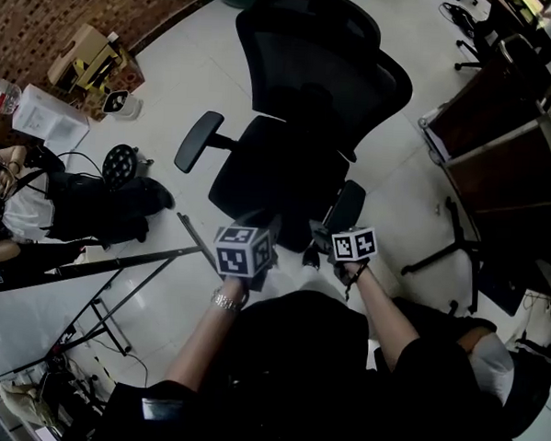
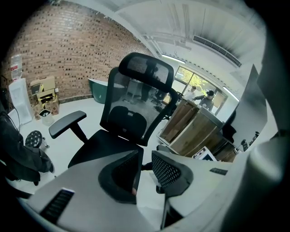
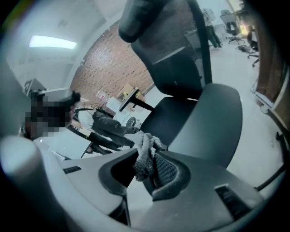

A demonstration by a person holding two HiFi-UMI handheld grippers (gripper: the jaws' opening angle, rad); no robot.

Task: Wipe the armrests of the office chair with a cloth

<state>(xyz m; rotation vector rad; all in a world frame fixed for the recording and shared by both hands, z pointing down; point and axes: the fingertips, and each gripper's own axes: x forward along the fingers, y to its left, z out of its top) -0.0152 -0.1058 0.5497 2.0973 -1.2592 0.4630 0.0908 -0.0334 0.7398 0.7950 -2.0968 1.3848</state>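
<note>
No brand or wording can be read anywhere. The cube on each gripper carries only black-and-white square patterns, and the print on the cardboard box (image 1: 86, 56) by the brick wall (image 1: 75, 6) is too small to make out.

One grey knitted cloth (image 3: 144, 159) is pinched between the jaws of the right gripper (image 3: 146, 155). It is bunched up and sticks out past their tips. Just beyond it lies the nearer armrest (image 3: 209, 120) of the one black chair (image 1: 288, 160) in front of the person. Whether cloth and pad touch, I cannot tell. The farther armrest (image 1: 199, 140), the second of the two, juts out on the other side of the seat, well apart from both grippers.

The left gripper (image 2: 145, 157) holds nothing. Its jaws stand a narrow gap apart and point at the chair's seat and mesh back. In the head view the two grippers sit side by side, near each other, at the seat's near edge.

One person in dark clothes (image 1: 96, 207) sits on the floor at the left.
</note>
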